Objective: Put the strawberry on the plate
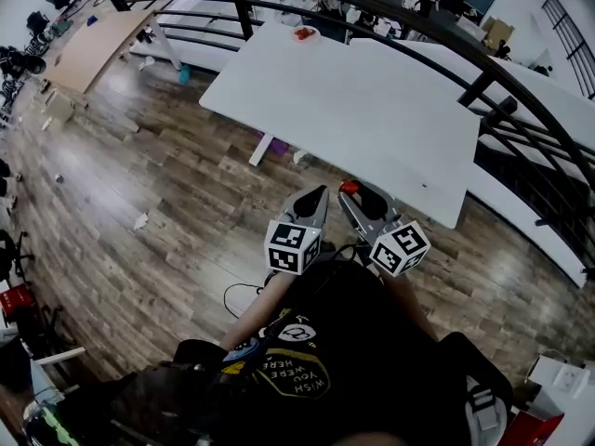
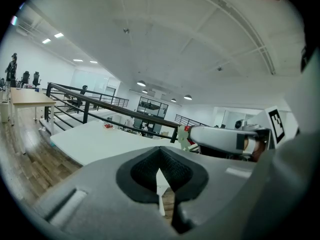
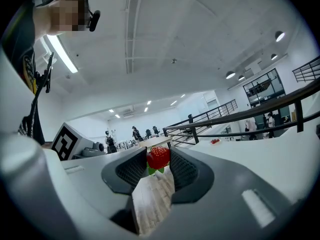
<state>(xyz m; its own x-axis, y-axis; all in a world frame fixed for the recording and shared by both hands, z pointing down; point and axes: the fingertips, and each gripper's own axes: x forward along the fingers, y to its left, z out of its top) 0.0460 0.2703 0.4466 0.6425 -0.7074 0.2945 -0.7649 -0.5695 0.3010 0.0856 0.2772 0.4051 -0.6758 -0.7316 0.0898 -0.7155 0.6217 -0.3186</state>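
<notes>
My right gripper [image 3: 158,160] is shut on a red strawberry [image 3: 158,157] with green leaves, pinched at the jaw tips. In the head view the right gripper [image 1: 347,190] holds the strawberry [image 1: 349,188] just off the near edge of the white table [image 1: 372,110]. The left gripper [image 1: 319,193] is beside it, shut and empty; in its own view the left gripper [image 2: 160,168] has its pads closed together. A small plate [image 1: 305,34] with something red on it sits at the table's far edge, also seen as the plate [image 3: 215,141] in the right gripper view.
A black metal railing [image 1: 483,82] curves behind and to the right of the table. Wooden floor [image 1: 139,184] spreads to the left, with a wooden desk [image 1: 93,45] at the far left. The person's torso fills the bottom of the head view.
</notes>
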